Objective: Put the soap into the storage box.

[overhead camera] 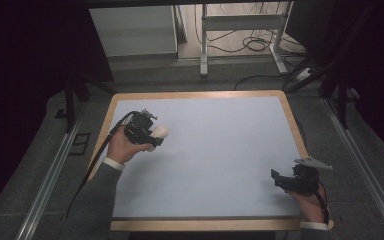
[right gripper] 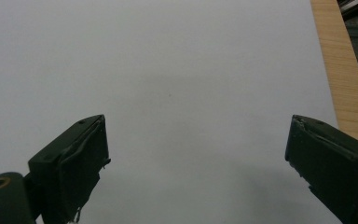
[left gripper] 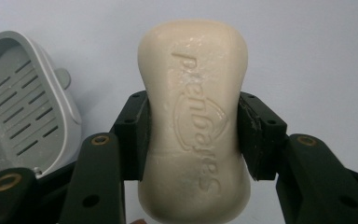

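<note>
Cream soap bar [left gripper: 195,121], oblong with a pinched waist and an embossed brand mark on its face, sits clamped at that waist between the two black jaws of the left gripper [left gripper: 193,135]; both pads press against its sides, and the bar stands out beyond the jaw tips. Grey soap dish [left gripper: 25,105], oval, with a slotted drain floor and a raised rim, lies on the table surface to the left of the bar in the left gripper view, apart from the soap and from the jaws. Right gripper [right gripper: 196,158]: jaws spread wide, nothing between the pads, bare surface beneath them, with the wooden border of the table running along the right of its own view. Seen from the high view, the left gripper [overhead camera: 152,136] is held by the left hand [overhead camera: 122,147] over the left part of the table [overhead camera: 215,100], the pale soap bar [overhead camera: 161,131] projecting from its tip toward the middle. Right gripper [overhead camera: 280,179], with its grey three-cornered plate on top, sits in the right hand [overhead camera: 310,202] near the table's near right corner, well apart from the left one. Table: pale blue-grey top, light wooden edging. Grey sleeve [overhead camera: 92,200] covers the left forearm.
</note>
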`<state>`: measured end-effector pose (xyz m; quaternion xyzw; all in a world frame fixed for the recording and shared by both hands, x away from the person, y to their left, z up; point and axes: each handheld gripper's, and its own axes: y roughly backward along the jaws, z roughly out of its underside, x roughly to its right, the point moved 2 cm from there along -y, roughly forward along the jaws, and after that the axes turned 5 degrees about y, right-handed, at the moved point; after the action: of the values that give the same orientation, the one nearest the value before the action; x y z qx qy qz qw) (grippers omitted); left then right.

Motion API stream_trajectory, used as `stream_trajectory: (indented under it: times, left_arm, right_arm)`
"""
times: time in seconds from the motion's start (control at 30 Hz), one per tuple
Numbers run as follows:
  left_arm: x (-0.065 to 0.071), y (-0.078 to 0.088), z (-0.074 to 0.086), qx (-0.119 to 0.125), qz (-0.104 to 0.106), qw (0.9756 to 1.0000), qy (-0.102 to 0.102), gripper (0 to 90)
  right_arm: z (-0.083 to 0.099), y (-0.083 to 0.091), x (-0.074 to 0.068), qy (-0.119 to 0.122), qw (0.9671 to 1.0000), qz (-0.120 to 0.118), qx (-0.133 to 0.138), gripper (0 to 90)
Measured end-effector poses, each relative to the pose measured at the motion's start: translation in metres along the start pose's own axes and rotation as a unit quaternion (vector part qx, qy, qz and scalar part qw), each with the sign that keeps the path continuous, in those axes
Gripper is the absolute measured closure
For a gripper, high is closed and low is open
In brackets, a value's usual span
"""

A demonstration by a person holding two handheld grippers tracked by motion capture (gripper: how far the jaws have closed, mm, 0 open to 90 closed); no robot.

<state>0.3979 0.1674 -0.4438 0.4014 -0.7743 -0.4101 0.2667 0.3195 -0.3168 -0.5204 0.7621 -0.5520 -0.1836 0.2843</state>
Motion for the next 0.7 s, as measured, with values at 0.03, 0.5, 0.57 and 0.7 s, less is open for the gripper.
stream_trajectory:
  times: [0.03, 0.5, 0.57, 0.7]
  left_arm:
    - [0.0, 0.0, 0.0, 0.0, 0.0, 1.0, 0.0, 49.6]
    - [-0.014, 0.002, -0.002, 0.003, -0.014, 0.9998, 0.01, 49.7]
    - [-0.017, 0.001, -0.003, 0.002, -0.014, 0.9998, 0.014, 49.7]
    - [-0.023, 0.0, -0.004, -0.002, -0.015, 0.9997, 0.021, 49.7]
  right_arm:
    - [0.0, 0.0, 0.0, 0.0, 1.0, 0.0, 0.0, 5.6]
    - [0.0, -0.001, 0.0, 0.0, 1.0, 0.0, -0.002, 5.6]
    - [0.001, -0.001, 0.0, 0.001, 1.0, 0.0, -0.003, 5.6]
    - [0.001, -0.001, 0.0, 0.001, 1.0, 0.0, -0.004, 5.6]
